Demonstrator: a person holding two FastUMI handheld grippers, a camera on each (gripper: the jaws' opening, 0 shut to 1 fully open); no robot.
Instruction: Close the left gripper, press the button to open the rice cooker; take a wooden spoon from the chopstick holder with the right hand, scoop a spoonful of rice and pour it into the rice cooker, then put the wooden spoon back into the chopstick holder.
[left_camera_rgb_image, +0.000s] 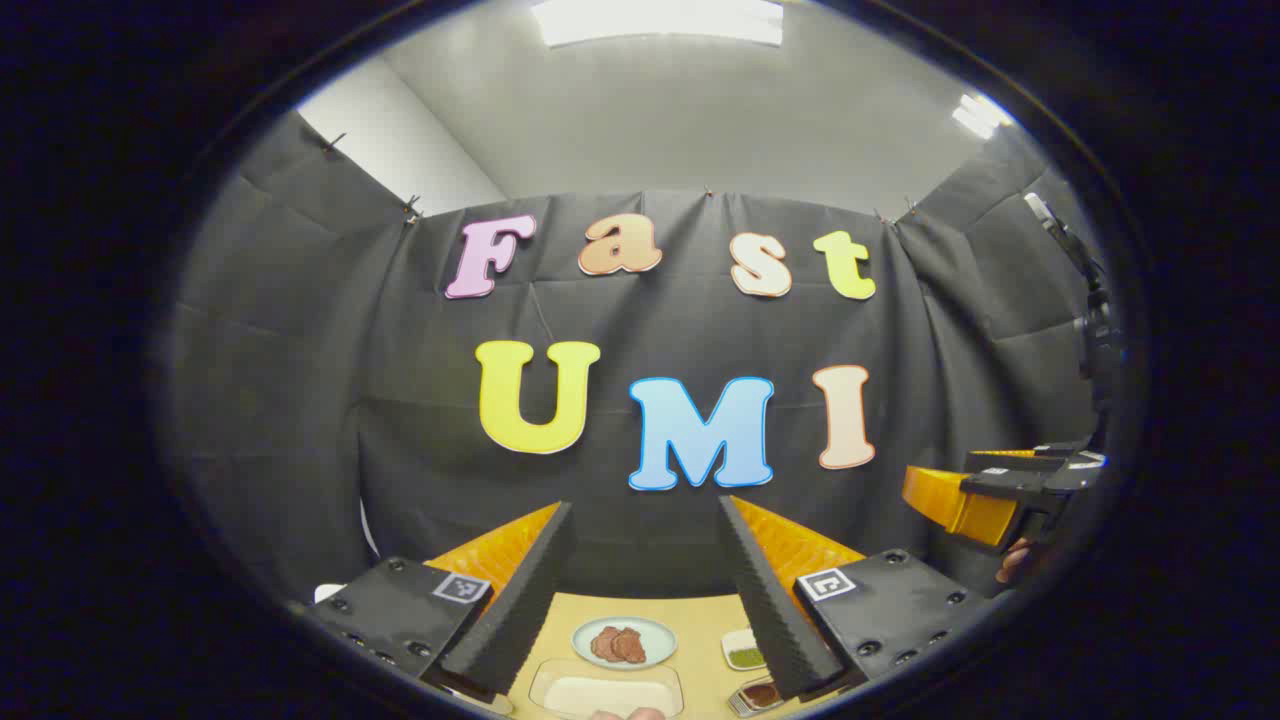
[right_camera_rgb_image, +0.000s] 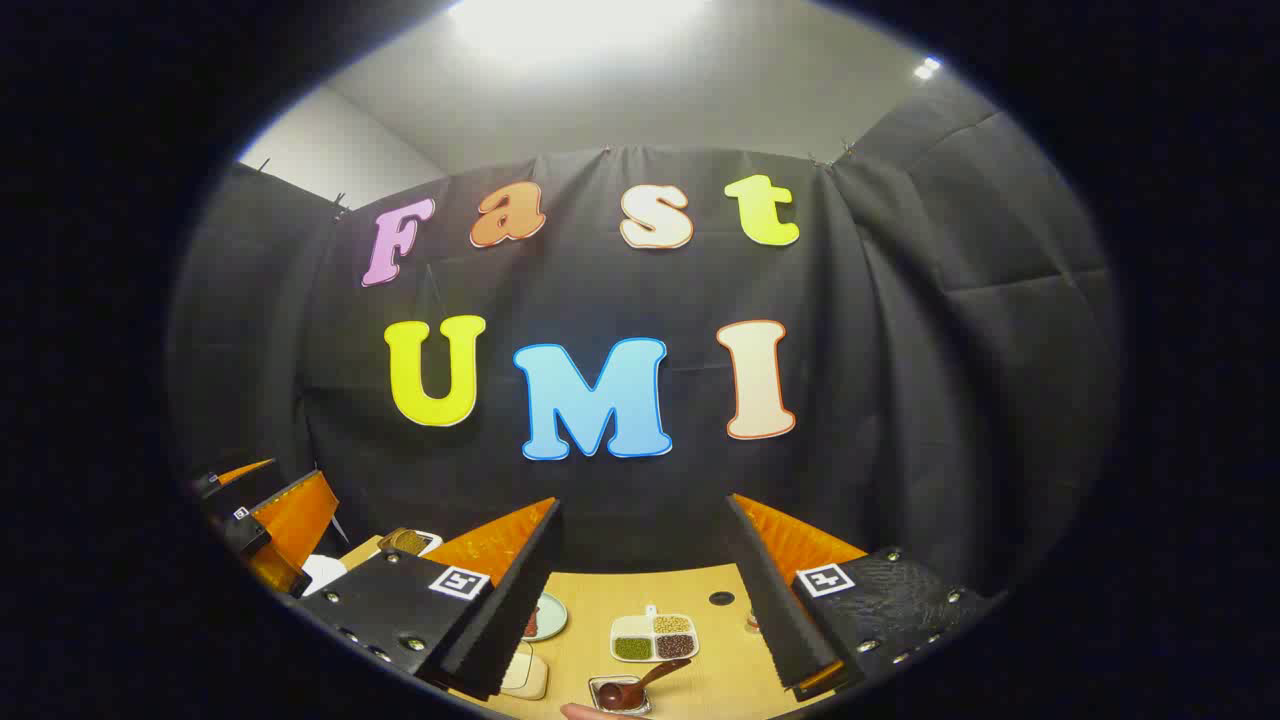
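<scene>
Two claws held up facing the booth wall, both with jaws spread wide and nothing between them. Left claw (left_camera_rgb_image: 645, 600) hangs over a pale wooden desk (left_camera_rgb_image: 700, 610), above a round plate of brown meat slices (left_camera_rgb_image: 623, 642) and a pale rectangular tray (left_camera_rgb_image: 606, 690). Right claw (right_camera_rgb_image: 645, 590) hangs over a white four-part dish of grains (right_camera_rgb_image: 655, 636); just in front, a dark wooden spoon (right_camera_rgb_image: 640, 685) rests in a small square container (right_camera_rgb_image: 620, 693). Rice cooker not made out
</scene>
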